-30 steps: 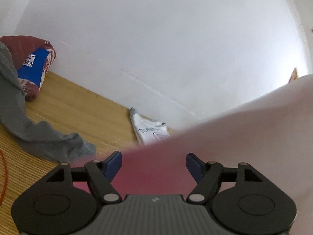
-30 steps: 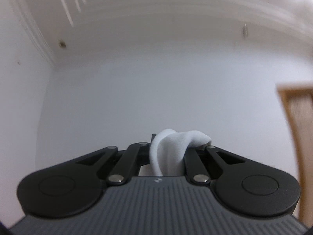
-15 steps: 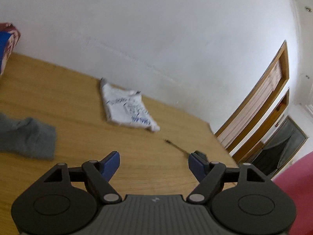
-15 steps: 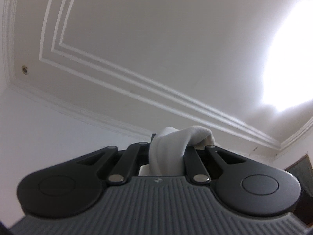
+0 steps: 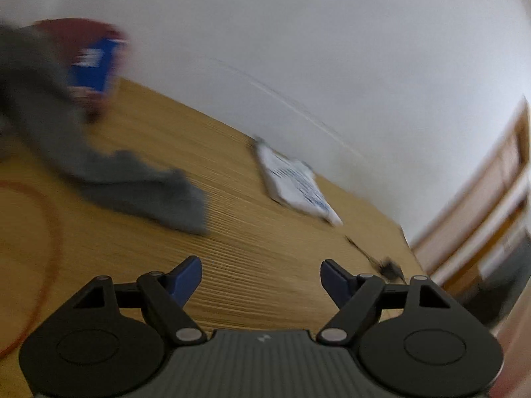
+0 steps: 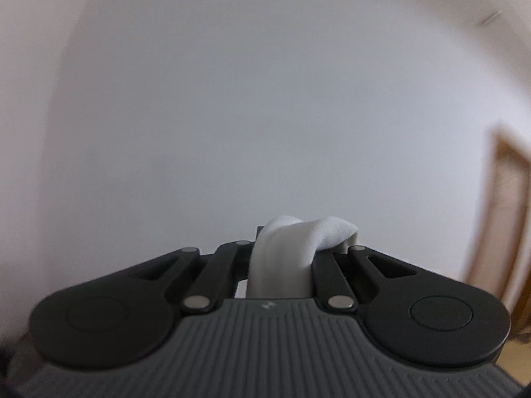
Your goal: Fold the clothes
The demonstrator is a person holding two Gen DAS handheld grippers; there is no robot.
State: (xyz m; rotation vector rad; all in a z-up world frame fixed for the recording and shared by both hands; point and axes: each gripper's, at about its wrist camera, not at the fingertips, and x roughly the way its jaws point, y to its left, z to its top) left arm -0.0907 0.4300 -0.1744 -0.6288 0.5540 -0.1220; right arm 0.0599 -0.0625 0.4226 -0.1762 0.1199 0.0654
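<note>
Blur smears the whole left wrist view, yet the layout reads well enough. The left gripper (image 5: 261, 277) hangs above a wooden table (image 5: 252, 258) with its blue-tipped fingers (image 5: 186, 277) spread wide and nothing between them. Ahead and to the left on the table lies a grey garment (image 5: 132, 189), crumpled and unfolded, one end trailing toward the middle of the table. Behind it, near the white wall (image 5: 298, 49), sits a maroon garment with a blue printed patch (image 5: 94, 63), and the grey cloth partly overlaps it. Farther right, close to the wall, a white folded T-shirt with blue print (image 5: 295, 187) lies flat, well apart from the grey garment. A thin orange cord (image 5: 49, 242) curves over the table at the left edge. A small dark object (image 5: 388, 267) rests near the table's right edge; what it is cannot be told. Beyond that edge stands a wooden door frame (image 5: 484, 199). A pinkish strip shows at the lower right corner, too blurred to identify.

In the right wrist view the right gripper (image 6: 282, 252) points at a bare white wall, and its fingers are pressed together on a bunched fold of white cloth (image 6: 288, 252). The cloth rises between the fingers and flops over to the right. The fingertips themselves are hidden by it. A wooden door frame shows at the right edge here too.
</note>
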